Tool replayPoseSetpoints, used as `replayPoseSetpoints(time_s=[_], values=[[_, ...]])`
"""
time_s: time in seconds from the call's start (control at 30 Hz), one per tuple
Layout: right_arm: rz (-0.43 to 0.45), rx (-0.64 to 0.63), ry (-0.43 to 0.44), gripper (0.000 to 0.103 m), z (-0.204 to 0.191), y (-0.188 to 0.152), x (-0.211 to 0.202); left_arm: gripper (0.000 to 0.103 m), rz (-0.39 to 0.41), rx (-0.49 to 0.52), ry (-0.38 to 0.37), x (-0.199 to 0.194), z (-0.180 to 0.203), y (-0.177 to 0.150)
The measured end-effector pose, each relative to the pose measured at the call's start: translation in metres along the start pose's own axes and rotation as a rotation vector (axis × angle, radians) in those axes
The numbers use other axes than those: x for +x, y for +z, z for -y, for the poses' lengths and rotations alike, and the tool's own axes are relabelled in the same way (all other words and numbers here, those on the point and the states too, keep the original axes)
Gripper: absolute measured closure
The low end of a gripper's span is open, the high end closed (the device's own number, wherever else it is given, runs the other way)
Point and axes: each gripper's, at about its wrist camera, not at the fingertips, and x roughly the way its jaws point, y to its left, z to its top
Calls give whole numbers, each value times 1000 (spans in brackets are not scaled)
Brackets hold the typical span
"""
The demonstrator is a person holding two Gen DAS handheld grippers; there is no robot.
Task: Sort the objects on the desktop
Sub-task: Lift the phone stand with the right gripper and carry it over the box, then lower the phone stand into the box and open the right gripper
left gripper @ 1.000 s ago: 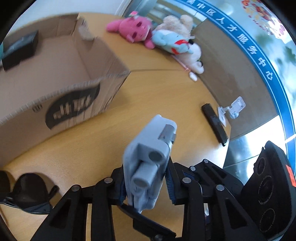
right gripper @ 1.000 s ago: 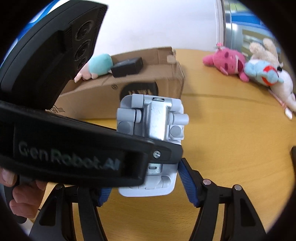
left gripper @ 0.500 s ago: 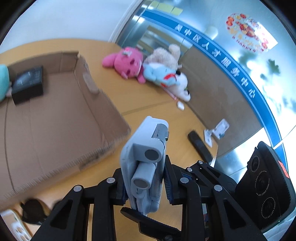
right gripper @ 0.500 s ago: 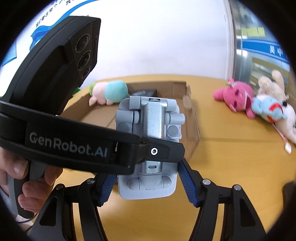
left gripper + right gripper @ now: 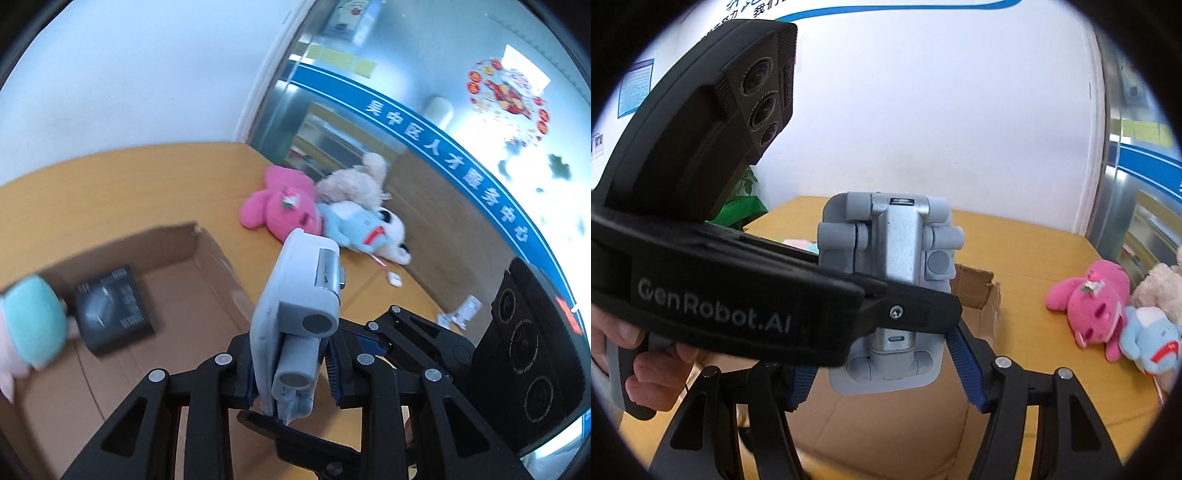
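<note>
My left gripper [image 5: 291,373] is shut on a grey folding phone stand [image 5: 299,314] and holds it upright in the air, above the near right part of an open cardboard box [image 5: 207,254]. The stand also fills the middle of the right wrist view [image 5: 890,284], with the left gripper's black body [image 5: 713,295] crossing in front of it. My right gripper [image 5: 886,373] sits around the stand's lower edge; its blue pads [image 5: 967,365] flank the stand, the left one partly hidden, so contact is unclear. The box holds a black case [image 5: 110,310] and a teal and pink plush [image 5: 29,325].
A pink plush [image 5: 280,210], a light blue plush [image 5: 354,225] and a cream plush [image 5: 354,181] lie on the wooden desk [image 5: 147,192] at the far right, near the glass wall. A small white stand [image 5: 461,310] sits at the desk's right edge.
Both grippers have risen with the stand and moved toward the box. The box interior now lies under the stand, and the desk items at the right have dropped lower in view.
</note>
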Motion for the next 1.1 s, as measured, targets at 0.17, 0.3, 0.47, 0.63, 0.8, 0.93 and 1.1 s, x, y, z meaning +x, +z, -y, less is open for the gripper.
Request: replayPoseSetpoints(time_s=[0.17, 0.3, 0.47, 0.63, 0.8, 0.93, 1.1], values=[[-94, 62, 24, 39, 31, 22, 64, 78, -63, -42, -13, 41, -51, 34], [-183, 125, 55, 39, 56, 19, 113, 78, -147, -90, -25, 83, -91, 43], [-294, 203, 59, 40, 82, 3, 170, 78, -242, -149, -29, 135, -127, 41], [-386, 266, 51, 41, 97, -15, 211, 78, -333, -205, 12, 174, -149, 35], [-421, 322, 30, 51, 107, -28, 230, 65, -348, -232, 58, 174, -160, 38], [-438, 378, 5, 73, 117, -28, 238, 61, -279, -228, 76, 146, -166, 47], [-441, 399, -15, 75, 115, -38, 244, 61, -188, -205, 122, 99, -168, 52]])
